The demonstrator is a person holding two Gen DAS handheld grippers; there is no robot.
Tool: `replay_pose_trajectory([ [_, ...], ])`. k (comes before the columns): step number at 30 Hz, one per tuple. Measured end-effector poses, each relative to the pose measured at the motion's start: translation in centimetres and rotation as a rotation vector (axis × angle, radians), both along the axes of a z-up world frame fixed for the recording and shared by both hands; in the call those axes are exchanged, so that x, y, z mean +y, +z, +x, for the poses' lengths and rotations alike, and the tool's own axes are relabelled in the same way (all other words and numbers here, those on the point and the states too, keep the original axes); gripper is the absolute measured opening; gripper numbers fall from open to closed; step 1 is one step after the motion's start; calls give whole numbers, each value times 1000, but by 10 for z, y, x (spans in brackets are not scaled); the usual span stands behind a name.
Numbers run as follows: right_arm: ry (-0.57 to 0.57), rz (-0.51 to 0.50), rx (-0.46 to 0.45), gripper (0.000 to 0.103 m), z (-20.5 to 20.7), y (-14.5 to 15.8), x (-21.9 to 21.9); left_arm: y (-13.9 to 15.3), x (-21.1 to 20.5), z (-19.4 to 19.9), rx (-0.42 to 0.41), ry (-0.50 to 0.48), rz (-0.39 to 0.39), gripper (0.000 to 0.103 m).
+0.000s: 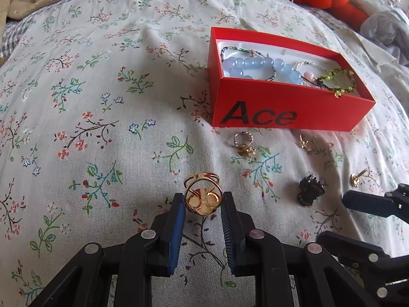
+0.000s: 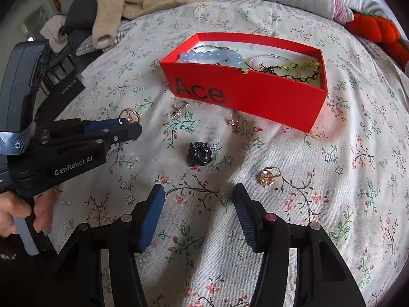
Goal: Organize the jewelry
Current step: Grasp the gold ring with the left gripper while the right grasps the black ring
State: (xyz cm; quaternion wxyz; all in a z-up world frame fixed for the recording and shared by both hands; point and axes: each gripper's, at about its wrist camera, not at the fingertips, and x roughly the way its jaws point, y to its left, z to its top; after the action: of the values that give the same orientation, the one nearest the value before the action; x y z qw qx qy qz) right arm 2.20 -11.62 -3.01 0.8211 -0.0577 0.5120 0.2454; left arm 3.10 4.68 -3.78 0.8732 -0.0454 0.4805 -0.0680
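Left tongs (image 1: 203,203): clamped on a gold ring (image 1: 203,195), band upright, hoop rising toward 12 o'clock. Right tongs (image 2: 199,204): parted, nothing between, over the floral bedspread (image 2: 332,204). Black flower ring (image 2: 199,154) at 12 o'clock; gold flower ring (image 2: 268,175) at 1 o'clock. Farthest: red box (image 2: 255,94), long axis 10-to-4, bracelets inside; open bedspread around it.

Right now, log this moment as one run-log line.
left gripper: shut on gold ring | right gripper: open, empty, above bedspread | red box: bracelets inside | loose: black flower piece, gold flower ring
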Motion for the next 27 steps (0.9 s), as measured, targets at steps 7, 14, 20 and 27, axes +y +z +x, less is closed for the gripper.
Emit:
replay_pose_trajectory([
  [7, -17, -2, -13, 48, 18, -8, 8, 2, 2, -3, 6, -8, -15, 23],
  [14, -1, 3, -9, 36, 23, -11, 17, 3, 4, -5, 9, -6, -25, 23],
  [20, 4, -1, -18, 29, 25, -11, 20, 4, 5, -4, 13, -3, -29, 23],
  [27, 8, 8, -25, 23, 22, -4, 16, 11, 1, -5, -3, -9, -30, 23],
])
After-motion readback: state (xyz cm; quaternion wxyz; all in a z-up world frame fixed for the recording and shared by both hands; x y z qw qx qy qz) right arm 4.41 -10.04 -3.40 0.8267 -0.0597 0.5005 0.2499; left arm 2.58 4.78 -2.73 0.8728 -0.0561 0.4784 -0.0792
